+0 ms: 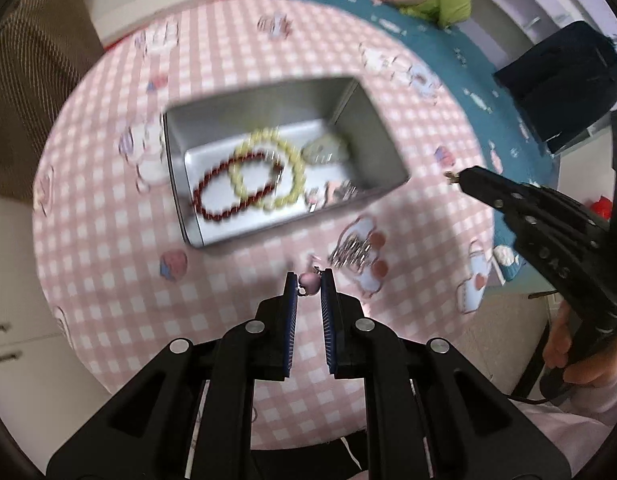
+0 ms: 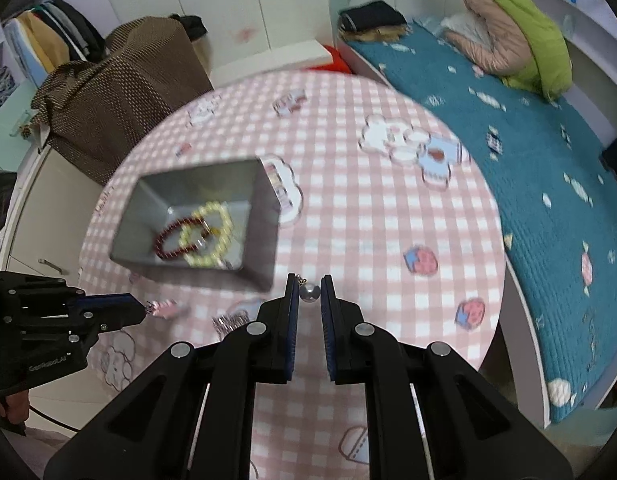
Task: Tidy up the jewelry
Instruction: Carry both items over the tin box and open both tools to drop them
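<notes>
My left gripper [image 1: 309,280] is shut on a pink pearl earring [image 1: 309,282], held above the pink checked tablecloth just in front of the grey metal box [image 1: 372,128]. My right gripper [image 2: 309,290] is shut on a silvery grey pearl earring [image 2: 309,293], to the right of the box [image 2: 264,236]. Inside the box lie a dark red bead bracelet [image 1: 228,196] and a pale yellow bead bracelet [image 1: 276,164], overlapping. A small silver hair clip or chain cluster [image 1: 350,254] lies on the cloth between box and left gripper. Each gripper shows in the other's view: right gripper [image 1: 454,178], left gripper [image 2: 148,310].
The round table [image 2: 388,220] has a pink checked cloth with cartoon prints. A bed with a teal cover [image 2: 548,168] borders its right side, with folded quilts at the far end. A brown draped cabinet [image 2: 120,92] stands behind the table on the left.
</notes>
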`<state>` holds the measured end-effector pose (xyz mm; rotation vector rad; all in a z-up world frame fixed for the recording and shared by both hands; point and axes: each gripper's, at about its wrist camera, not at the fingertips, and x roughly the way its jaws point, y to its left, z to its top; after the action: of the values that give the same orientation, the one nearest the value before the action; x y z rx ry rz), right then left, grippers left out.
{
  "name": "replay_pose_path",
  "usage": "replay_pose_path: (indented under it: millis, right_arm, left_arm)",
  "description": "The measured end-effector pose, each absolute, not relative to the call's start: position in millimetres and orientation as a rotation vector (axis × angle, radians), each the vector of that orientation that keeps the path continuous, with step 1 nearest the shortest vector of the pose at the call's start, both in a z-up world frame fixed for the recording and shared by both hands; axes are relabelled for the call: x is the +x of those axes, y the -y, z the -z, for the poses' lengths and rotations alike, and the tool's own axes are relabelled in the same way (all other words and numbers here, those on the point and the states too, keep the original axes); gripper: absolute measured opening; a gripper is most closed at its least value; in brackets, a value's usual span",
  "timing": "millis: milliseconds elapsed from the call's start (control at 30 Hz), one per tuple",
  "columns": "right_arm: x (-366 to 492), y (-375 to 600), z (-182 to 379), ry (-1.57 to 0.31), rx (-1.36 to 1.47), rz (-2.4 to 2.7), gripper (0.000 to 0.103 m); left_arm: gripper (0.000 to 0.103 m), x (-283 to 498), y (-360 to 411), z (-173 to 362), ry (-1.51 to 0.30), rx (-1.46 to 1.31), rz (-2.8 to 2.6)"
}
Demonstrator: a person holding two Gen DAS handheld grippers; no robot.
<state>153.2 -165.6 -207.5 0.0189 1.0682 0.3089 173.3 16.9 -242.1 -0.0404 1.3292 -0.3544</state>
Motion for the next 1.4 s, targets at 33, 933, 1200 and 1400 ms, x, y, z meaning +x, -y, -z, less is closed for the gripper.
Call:
replay_pose_path:
  millis: [33,933,1200,1400]
  right_arm:
    - [155,163,203,-1.055,0.013,-0.317,0.010]
    - [175,96,201,-1.076,-0.118,-0.533,0.022]
    - [172,115,200,-1.079,-0.076,-0.432,0.031]
    - [161,131,195,-1.071,-0.038,-0.343,0.034]
  left_arm:
    - [0.011,174,-17,235,-1.311,-0.042,0.355]
    - [0.011,211,-54,240,-1.315,-0.226,0.253]
    - [0.013,207,-53,236,-1.321,-0.185,0.243]
    - [0.022,198,-51,231,-1.313,-0.156,0.272]
